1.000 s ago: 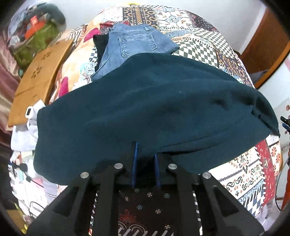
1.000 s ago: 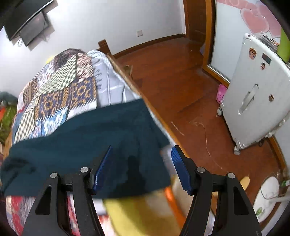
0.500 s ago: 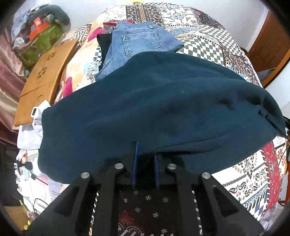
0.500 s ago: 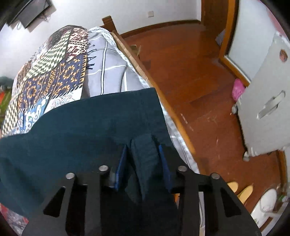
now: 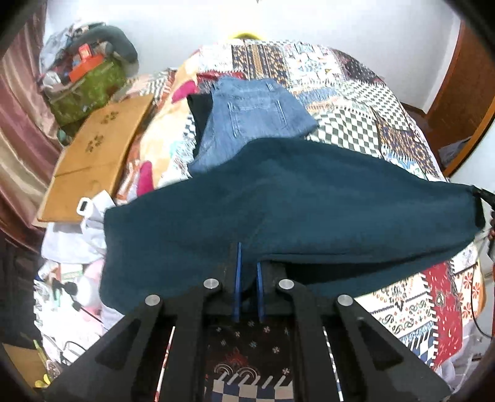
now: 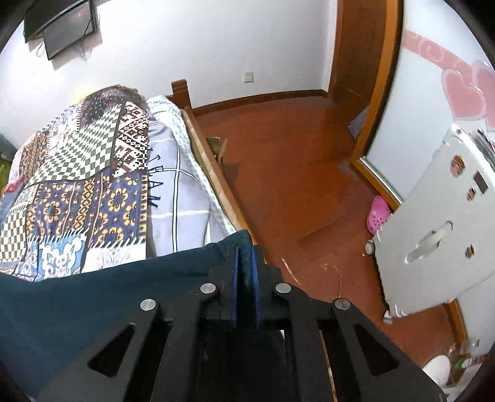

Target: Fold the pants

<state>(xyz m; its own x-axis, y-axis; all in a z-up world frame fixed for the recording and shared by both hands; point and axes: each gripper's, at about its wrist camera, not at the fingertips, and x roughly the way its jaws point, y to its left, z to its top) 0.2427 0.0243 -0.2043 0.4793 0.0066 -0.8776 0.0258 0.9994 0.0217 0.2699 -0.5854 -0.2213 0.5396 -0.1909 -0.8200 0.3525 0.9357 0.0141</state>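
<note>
Both tongs are clamped on our teal pants (image 5: 309, 198): left tongs (image 5: 247, 272) pinch the near hem, right tongs (image 6: 244, 263) grip one end. Ahead of the left tongs we see the pants stretched above the bed (image 5: 355, 130).

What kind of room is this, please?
Most likely a bedroom in a home. A bed with a wooden frame carries a patchwork bedspread, folded jeans lie on it, and a screen hangs on the wall.
</note>
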